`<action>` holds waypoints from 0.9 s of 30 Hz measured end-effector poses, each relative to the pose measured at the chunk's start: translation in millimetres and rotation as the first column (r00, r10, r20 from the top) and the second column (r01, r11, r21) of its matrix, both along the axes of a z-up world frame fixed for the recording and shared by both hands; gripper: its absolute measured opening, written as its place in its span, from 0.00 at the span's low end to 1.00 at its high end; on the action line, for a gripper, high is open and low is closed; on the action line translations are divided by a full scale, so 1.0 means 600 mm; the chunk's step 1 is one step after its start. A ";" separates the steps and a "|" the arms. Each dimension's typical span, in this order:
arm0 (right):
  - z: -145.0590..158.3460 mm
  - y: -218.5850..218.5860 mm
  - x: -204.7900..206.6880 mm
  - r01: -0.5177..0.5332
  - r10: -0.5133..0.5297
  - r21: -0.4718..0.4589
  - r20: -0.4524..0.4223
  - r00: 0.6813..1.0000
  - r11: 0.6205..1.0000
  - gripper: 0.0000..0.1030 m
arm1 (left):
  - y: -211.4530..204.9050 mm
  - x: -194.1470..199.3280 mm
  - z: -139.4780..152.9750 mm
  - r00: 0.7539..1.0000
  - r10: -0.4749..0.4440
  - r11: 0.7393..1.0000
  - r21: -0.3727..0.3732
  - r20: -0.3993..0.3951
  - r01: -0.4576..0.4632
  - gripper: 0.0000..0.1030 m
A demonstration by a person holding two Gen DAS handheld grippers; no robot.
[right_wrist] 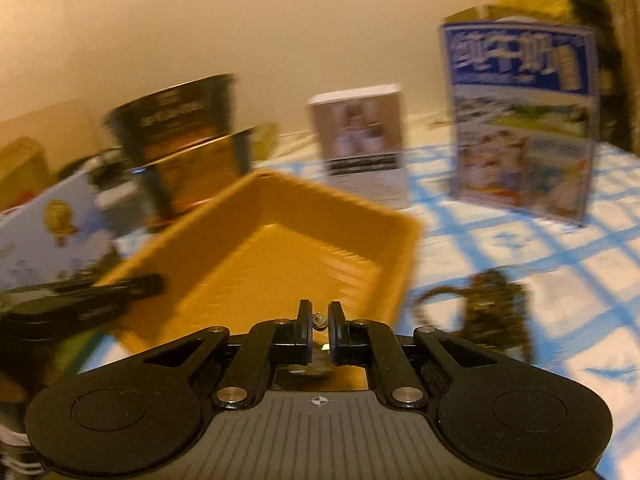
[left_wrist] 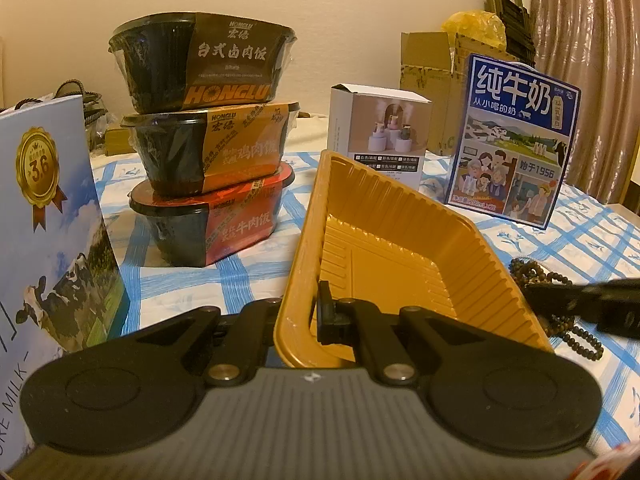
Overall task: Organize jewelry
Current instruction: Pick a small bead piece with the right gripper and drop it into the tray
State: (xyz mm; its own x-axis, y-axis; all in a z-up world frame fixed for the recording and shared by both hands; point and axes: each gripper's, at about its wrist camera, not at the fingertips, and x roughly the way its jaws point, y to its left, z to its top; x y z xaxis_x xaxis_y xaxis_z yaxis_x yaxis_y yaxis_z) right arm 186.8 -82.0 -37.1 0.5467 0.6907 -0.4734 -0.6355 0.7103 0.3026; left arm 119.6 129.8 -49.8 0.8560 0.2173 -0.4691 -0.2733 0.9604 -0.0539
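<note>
A gold plastic tray [left_wrist: 384, 240] lies on the blue-checked tablecloth [left_wrist: 592, 232], tilted up at its near left. My left gripper [left_wrist: 308, 314] is shut on the tray's near-left rim, with one finger [left_wrist: 326, 308] inside the wall. A dark bead string [left_wrist: 536, 276] lies right of the tray. The right wrist view is blurred. There my right gripper [right_wrist: 320, 318] is shut on a small shiny jewelry piece [right_wrist: 320, 320], above the tray's [right_wrist: 280, 240] near edge. The beads [right_wrist: 492, 308] lie to the right and the left gripper [right_wrist: 80, 296] shows at the left.
Three stacked instant-meal bowls [left_wrist: 208, 136] stand left of the tray. A milk carton [left_wrist: 52, 232] is at the near left and a blue milk box [left_wrist: 512, 140] at the back right. A white box [left_wrist: 380, 132], cardboard boxes [left_wrist: 428, 76] and a curtain [left_wrist: 584, 60] are behind.
</note>
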 end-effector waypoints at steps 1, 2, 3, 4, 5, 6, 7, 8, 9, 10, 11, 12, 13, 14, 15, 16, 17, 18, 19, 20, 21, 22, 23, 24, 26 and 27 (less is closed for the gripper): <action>-0.002 0.010 0.000 -0.022 0.022 0.014 -0.016 1.000 1.000 0.07 | 0.000 0.000 0.000 1.000 -0.001 1.000 -0.001 0.001 0.001 0.05; -0.004 0.022 0.000 -0.050 0.051 0.023 -0.033 0.998 0.998 0.07 | 0.000 0.000 0.000 1.000 -0.002 1.000 -0.001 0.001 0.002 0.05; -0.008 0.032 -0.001 -0.069 0.070 0.025 -0.044 0.997 0.997 0.07 | 0.000 -0.001 0.000 1.000 -0.001 1.000 -0.002 0.001 0.001 0.05; -0.012 0.044 -0.002 -0.084 0.085 0.023 -0.051 0.995 0.996 0.07 | 0.000 -0.001 0.000 1.000 0.000 1.000 -0.003 0.001 0.000 0.05; -0.016 0.056 -0.002 -0.105 0.105 0.016 -0.057 0.993 0.994 0.07 | 0.000 -0.001 0.001 1.000 0.000 1.000 -0.006 0.002 0.000 0.05; -0.020 0.065 -0.001 -0.121 0.121 0.008 -0.061 0.991 0.993 0.07 | -0.001 -0.001 0.001 1.000 0.000 1.000 -0.006 0.003 0.000 0.05; -0.025 0.075 -0.003 -0.130 0.130 0.001 -0.064 0.990 0.992 0.07 | -0.001 -0.002 0.001 1.000 -0.001 1.000 -0.007 0.003 0.001 0.05; -0.029 0.082 -0.006 -0.140 0.139 -0.003 -0.065 0.988 0.990 0.07 | 0.000 -0.002 0.000 1.000 -0.001 1.000 -0.008 0.004 0.001 0.05; -0.031 0.089 -0.007 -0.148 0.147 -0.005 -0.066 0.987 0.989 0.07 | 0.002 -0.002 -0.001 1.000 -0.001 1.000 -0.010 0.004 0.001 0.05; -0.033 0.094 -0.006 -0.149 0.148 -0.003 -0.065 0.987 0.989 0.07 | 0.002 -0.002 -0.001 1.000 -0.001 1.000 -0.013 0.003 0.001 0.05; -0.035 0.097 -0.005 -0.148 0.148 0.005 -0.066 0.987 0.989 0.07 | 0.002 -0.002 -0.001 1.000 0.000 1.000 -0.013 0.004 0.000 0.05; -0.037 0.097 -0.002 -0.147 0.147 0.015 -0.071 0.987 0.989 0.08 | 0.003 -0.002 -0.002 1.000 0.000 1.000 -0.014 0.003 0.000 0.05; -0.037 0.096 -0.001 -0.147 0.149 0.034 -0.077 0.986 0.989 0.08 | 0.004 -0.003 -0.003 1.000 0.000 1.000 -0.015 0.003 0.000 0.05; -0.036 0.095 0.003 -0.152 0.156 0.049 -0.084 0.984 0.987 0.08 | 0.004 -0.003 -0.003 1.000 -0.001 1.000 -0.014 0.003 0.001 0.05; -0.035 0.092 0.004 -0.154 0.159 0.064 -0.083 0.984 0.986 0.09 | 0.004 -0.002 -0.003 1.000 -0.001 1.000 -0.013 0.003 0.001 0.05; -0.032 0.087 0.003 -0.148 0.153 0.072 -0.071 0.986 0.986 0.15 | 0.004 -0.002 -0.003 1.000 -0.001 1.000 -0.014 0.003 0.001 0.05; -0.030 0.080 0.002 -0.140 0.145 0.076 -0.058 0.988 0.987 0.20 | 0.004 -0.003 -0.003 1.000 0.000 1.000 -0.015 0.003 0.000 0.05; -0.026 0.071 0.001 -0.132 0.137 0.086 -0.050 0.989 0.987 0.32 | 0.004 -0.002 -0.003 1.000 0.001 1.000 -0.015 0.003 -0.001 0.05; -0.023 0.063 0.000 -0.124 0.129 0.098 -0.047 0.991 0.987 0.38 | 0.004 -0.002 -0.004 1.000 0.002 1.000 -0.016 0.003 -0.002 0.05; -0.021 0.052 0.000 -0.112 0.118 0.115 -0.046 0.992 0.987 0.43 | 0.004 -0.003 -0.005 1.000 0.003 1.000 -0.016 0.003 -0.003 0.05; -0.017 0.042 -0.001 -0.103 0.109 0.120 -0.042 0.993 0.987 0.44 | 0.005 -0.003 -0.005 1.000 0.004 1.000 -0.018 0.002 -0.004 0.05; -0.014 0.034 -0.001 -0.094 0.099 0.118 -0.036 0.994 0.989 0.44 | 0.006 -0.003 -0.005 1.000 0.005 1.000 -0.019 0.003 -0.004 0.05; -0.011 0.022 -0.002 -0.079 0.083 0.112 -0.028 0.996 0.991 0.44 | 0.006 -0.003 -0.006 1.000 0.004 1.000 -0.018 0.002 -0.004 0.05; -0.009 0.011 -0.003 -0.067 0.070 0.105 -0.021 0.997 0.992 0.44 | 0.006 -0.003 -0.006 1.000 0.004 1.000 -0.017 0.001 -0.004 0.05; -0.009 -0.015 -0.003 -0.040 0.041 0.077 -0.015 0.999 0.996 0.44 | 0.007 -0.002 -0.006 1.000 0.004 1.000 -0.018 0.001 -0.004 0.05; -0.011 -0.029 -0.002 -0.022 0.023 0.061 -0.015 1.000 0.998 0.44 | 0.007 -0.002 -0.006 1.000 0.004 1.000 -0.017 0.001 -0.004 0.05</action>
State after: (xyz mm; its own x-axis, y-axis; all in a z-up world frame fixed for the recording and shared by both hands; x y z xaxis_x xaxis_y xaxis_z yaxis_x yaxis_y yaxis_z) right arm 185.7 -99.7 -43.9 0.5235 0.7304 -0.4386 -0.6461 0.6759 0.3545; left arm 118.1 133.7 -53.3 0.8555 0.2130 -0.4719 -0.2774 0.9582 -0.0704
